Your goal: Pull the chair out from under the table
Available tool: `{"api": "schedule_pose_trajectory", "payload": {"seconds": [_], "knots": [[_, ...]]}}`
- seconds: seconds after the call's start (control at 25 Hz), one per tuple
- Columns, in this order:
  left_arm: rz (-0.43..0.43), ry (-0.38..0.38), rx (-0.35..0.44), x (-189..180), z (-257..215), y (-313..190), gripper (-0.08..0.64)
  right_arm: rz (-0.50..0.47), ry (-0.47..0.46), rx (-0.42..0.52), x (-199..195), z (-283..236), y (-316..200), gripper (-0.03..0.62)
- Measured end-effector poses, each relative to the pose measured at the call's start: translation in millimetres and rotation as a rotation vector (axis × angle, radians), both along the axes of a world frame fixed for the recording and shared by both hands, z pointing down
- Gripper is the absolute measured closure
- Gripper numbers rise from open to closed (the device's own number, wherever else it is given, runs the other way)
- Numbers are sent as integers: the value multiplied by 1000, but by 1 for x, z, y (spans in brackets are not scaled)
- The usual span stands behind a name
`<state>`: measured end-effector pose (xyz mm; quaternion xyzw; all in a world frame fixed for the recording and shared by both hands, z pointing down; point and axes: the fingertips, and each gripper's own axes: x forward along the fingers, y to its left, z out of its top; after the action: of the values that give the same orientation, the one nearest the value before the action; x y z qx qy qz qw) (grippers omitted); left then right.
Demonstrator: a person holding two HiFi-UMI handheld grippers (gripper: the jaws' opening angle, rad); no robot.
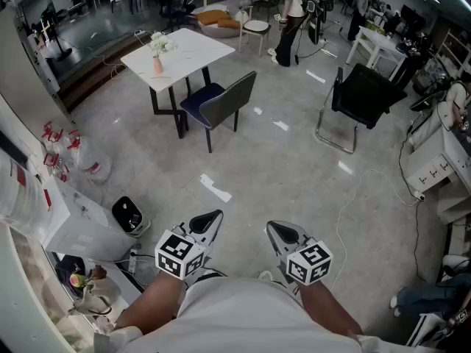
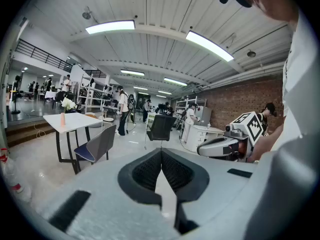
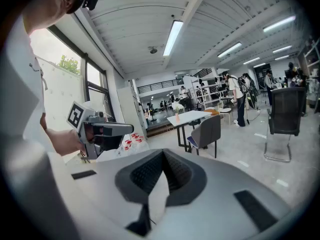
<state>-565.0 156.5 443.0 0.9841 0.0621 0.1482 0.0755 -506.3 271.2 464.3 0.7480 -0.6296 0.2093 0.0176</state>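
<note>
Both closed and empty, my left hand-held gripper (image 1: 213,217) and right hand-held gripper (image 1: 274,229) hover at six o'clock; the chair (image 1: 221,103) stands by the desk (image 1: 193,47) at eleven o'clock.

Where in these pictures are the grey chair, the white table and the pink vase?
grey chair (image 1: 229,98): head view, on its backrest.
white table (image 1: 193,50): head view, on a bare part of its top.
pink vase (image 1: 157,66): head view, on its body.

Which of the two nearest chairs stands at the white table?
The grey chair with the blue seat, drawn up to the white table. The black chair stands alone on open floor.
</note>
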Motion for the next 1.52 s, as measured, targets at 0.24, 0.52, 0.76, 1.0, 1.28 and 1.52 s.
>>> {"api": "schedule_pose_trajectory", "payload": {"seconds": [0.24, 0.52, 0.76, 1.0, 1.28, 1.52], "knots": [[24, -1, 9, -9, 5, -10, 552, 13, -3, -3, -13, 6, -12, 589], [65, -13, 4, -22, 10, -26, 552, 18, -14, 33, -35, 4, -29, 588], [100, -35, -68, -38, 28, -34, 551, 50, -44, -22, -59, 25, -40, 586], [117, -57, -71, -35, 41, -44, 551, 111, -84, -24, -43, 30, -43, 586], [114, -48, -112, 17, 40, -58, 551, 111, -73, 6, 4, 25, -61, 586], [76, -57, -99, 95, 40, -75, 551, 98, -90, 18, 97, 25, -78, 586]]}}
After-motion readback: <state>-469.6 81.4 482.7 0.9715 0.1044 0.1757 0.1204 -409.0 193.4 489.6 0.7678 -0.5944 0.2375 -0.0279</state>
